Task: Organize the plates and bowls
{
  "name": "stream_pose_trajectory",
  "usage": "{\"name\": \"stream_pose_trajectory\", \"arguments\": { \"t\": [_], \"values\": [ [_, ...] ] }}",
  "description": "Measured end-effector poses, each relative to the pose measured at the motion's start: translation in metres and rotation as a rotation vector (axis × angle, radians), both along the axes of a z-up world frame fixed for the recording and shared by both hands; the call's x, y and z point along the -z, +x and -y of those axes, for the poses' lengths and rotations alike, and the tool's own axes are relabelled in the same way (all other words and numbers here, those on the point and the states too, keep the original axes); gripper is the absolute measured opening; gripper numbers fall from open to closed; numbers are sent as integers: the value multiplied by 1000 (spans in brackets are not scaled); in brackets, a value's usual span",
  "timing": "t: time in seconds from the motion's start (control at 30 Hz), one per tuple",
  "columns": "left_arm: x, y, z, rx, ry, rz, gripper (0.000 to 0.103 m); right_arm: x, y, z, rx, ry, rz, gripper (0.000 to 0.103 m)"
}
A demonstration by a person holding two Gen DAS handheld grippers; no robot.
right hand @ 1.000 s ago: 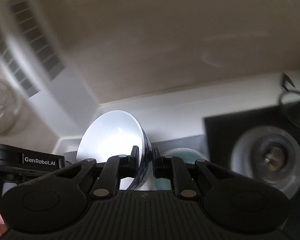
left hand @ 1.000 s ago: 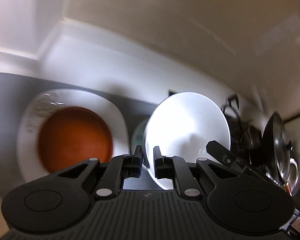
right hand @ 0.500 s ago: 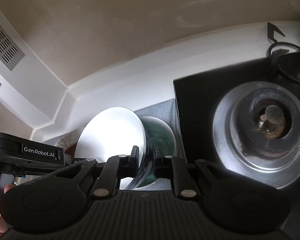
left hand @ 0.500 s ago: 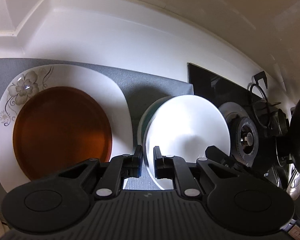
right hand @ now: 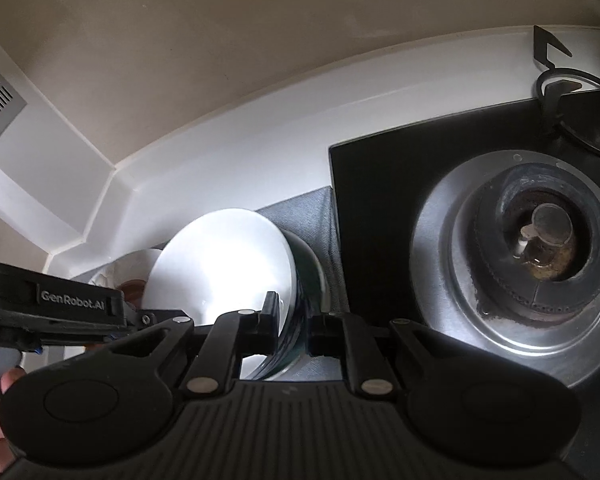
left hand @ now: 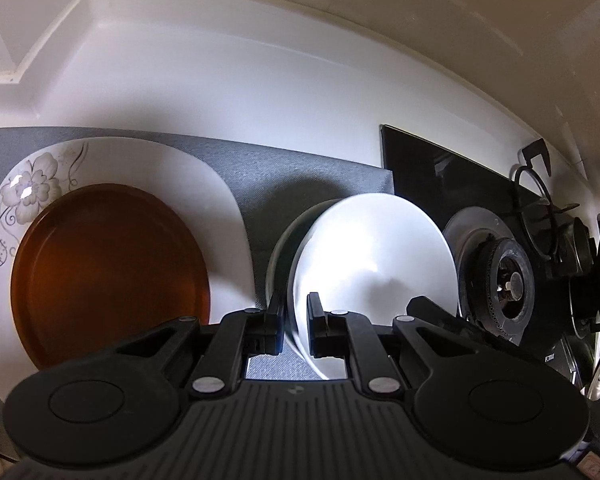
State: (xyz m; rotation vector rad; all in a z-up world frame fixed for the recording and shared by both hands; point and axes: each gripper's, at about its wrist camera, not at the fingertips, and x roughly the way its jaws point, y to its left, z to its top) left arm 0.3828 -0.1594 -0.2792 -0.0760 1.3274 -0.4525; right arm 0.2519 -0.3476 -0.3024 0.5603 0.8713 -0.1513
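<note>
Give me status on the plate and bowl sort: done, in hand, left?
Done: brown plate sits stacked on the floral plate. In hand: both claws, left claw and right claw, grip opposite rims of the white bowl, tilted over the dark green bowl on the grey mat. Left: seating it and releasing.

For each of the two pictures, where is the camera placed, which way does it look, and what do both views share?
Left wrist: sits on the left hand-held gripper, looking forward and down at the brown plate on the floral plate; its fingers clamp the white bowl.
Right wrist: sits on the right hand-held gripper, facing the stove burner; a thumb shows.
Shared: white bowl, green bowl, grey mat.
</note>
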Motion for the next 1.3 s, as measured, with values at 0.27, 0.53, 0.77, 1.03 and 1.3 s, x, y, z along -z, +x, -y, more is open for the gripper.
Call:
{"name": "stream_pose_trajectory", "arguments": {
  "t": [0.27,0.53,0.77,1.03,1.3],
  "values": [
    [4,-1,-7,17,-44,3,15,-3,3,-2,-43,-89,-11,12],
    [7,1,-21,8,-108,-32,14,-1,-4,3,-45,-61,6,10],
    [15,4,-38,-26,-176,-82,15,-2,-7,2,-36,-28,10,10],
    [20,7,-29,-5,-153,-90,16,6,-13,14,31,99,7,31],
    [19,3,-13,38,-79,-33,17,30,-5,14,118,198,-33,35]
  ]
}}
